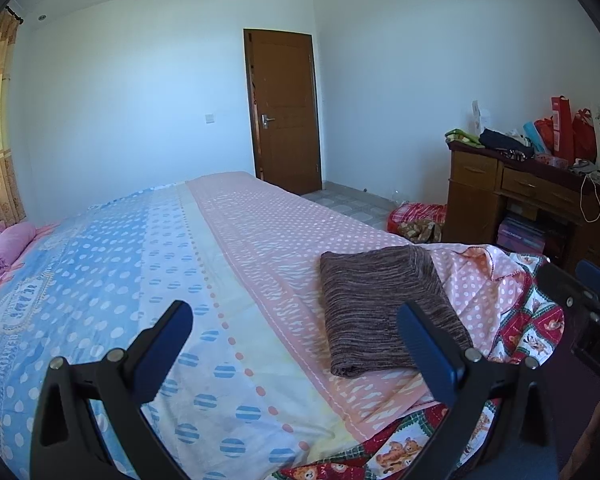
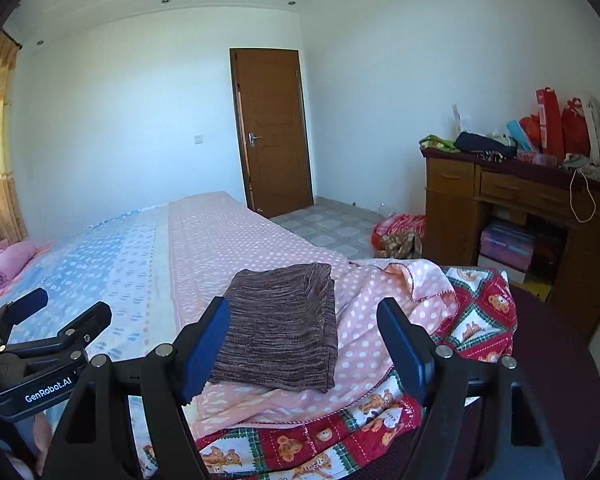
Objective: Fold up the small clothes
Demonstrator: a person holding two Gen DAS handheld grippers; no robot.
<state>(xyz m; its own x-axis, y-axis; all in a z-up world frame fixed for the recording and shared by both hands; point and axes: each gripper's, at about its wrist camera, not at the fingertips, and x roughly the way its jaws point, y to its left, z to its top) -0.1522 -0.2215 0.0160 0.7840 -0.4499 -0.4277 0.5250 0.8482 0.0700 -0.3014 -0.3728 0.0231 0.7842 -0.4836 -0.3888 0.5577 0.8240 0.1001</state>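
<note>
While both grippers are hovering above the bed [image 1: 228, 240], the left gripper [image 1: 294, 344] and the right gripper [image 2: 304, 346] are standing spread wide, fingers released, gripping nothing. One garment [image 2: 284, 328], brown and marled, is lying folded flat on the pink sheet, ahead of the right gripper's fingers and partly between them in that view; from the left wrist it is sitting just behind the right-hand finger [image 1: 428, 348].

Risk, as a judgement: a finger dipping in could be snagging the loose quilt [image 2: 476, 312] beside the garment, or dragging its top layer and undoing the fold.

Count: one garment, two grippers, one quilt.
</note>
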